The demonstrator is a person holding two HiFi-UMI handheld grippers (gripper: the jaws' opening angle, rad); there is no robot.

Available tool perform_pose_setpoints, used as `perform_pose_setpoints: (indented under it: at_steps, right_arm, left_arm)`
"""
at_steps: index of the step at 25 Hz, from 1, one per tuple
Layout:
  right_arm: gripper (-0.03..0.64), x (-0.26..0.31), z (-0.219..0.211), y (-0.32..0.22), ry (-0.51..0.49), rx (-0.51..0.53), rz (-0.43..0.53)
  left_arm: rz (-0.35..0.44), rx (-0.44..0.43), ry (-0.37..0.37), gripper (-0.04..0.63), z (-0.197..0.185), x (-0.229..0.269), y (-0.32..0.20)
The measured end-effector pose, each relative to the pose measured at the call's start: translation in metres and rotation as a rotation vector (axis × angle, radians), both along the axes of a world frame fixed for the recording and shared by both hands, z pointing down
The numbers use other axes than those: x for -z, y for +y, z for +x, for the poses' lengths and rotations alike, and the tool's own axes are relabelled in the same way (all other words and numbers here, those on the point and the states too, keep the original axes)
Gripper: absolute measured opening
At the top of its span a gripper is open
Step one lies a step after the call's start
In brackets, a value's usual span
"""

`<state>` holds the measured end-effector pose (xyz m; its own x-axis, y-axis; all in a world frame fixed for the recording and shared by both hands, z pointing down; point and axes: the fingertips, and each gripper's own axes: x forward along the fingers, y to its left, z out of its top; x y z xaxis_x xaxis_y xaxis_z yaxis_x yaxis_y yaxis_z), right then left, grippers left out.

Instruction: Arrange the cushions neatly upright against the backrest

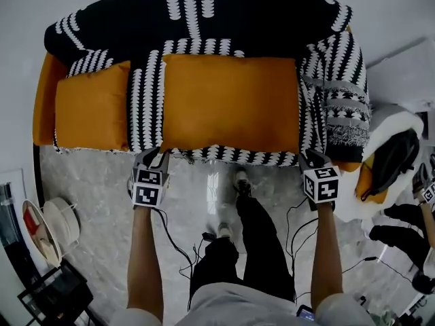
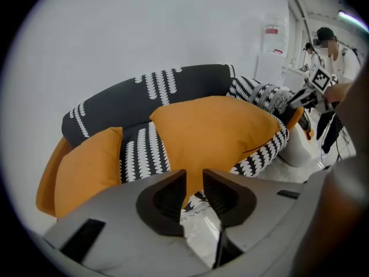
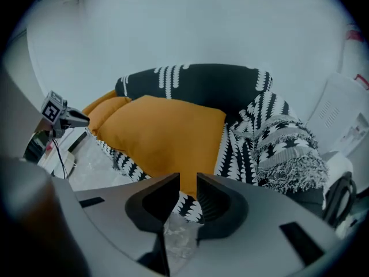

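A large orange cushion [image 1: 231,104] leans on the sofa seat, its top edge against the black-and-white backrest [image 1: 204,12]. A smaller orange cushion [image 1: 92,111] stands at the sofa's left end. My left gripper [image 1: 151,158] is at the large cushion's lower left corner and my right gripper [image 1: 309,160] at its lower right corner. In the left gripper view the jaws [image 2: 194,175] stand apart, with the cushion's [image 2: 213,131] corner just beyond the gap. The right gripper [image 3: 187,179] is also open, the cushion's [image 3: 167,137] edge ahead of it and not pinched.
A fringed patterned blanket [image 1: 343,100] drapes the right armrest. A white stool with a black bag [image 1: 394,158] stands right of the sofa. White round items [image 1: 58,223] and a black rack [image 1: 54,294] sit at left. Cables [image 1: 204,240] trail across the floor. Another person's legs [image 1: 408,236] show at far right.
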<state>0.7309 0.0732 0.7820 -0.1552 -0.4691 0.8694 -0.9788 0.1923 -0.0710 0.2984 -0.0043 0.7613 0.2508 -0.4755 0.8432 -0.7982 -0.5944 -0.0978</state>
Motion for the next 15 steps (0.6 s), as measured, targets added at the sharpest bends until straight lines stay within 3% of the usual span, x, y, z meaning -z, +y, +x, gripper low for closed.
perform_pose_setpoints:
  at_steps: [7,10,15]
  right_arm:
    - [0.083,-0.072,0.015,0.001,0.013,-0.004,-0.075]
    - [0.092,-0.098,0.024,0.002,0.024,0.003,-0.12]
    - [0.091,-0.124,0.027,-0.001,0.005,-0.011,-0.18]
  left_arm:
    - [-0.015,0.018,-0.004,0.155,-0.011,-0.05,-0.009]
    - [-0.018,0.062,-0.023,0.176,-0.019,-0.065,-0.011]
    - [-0.051,0.152,0.02,0.176,-0.025,-0.087,-0.009]
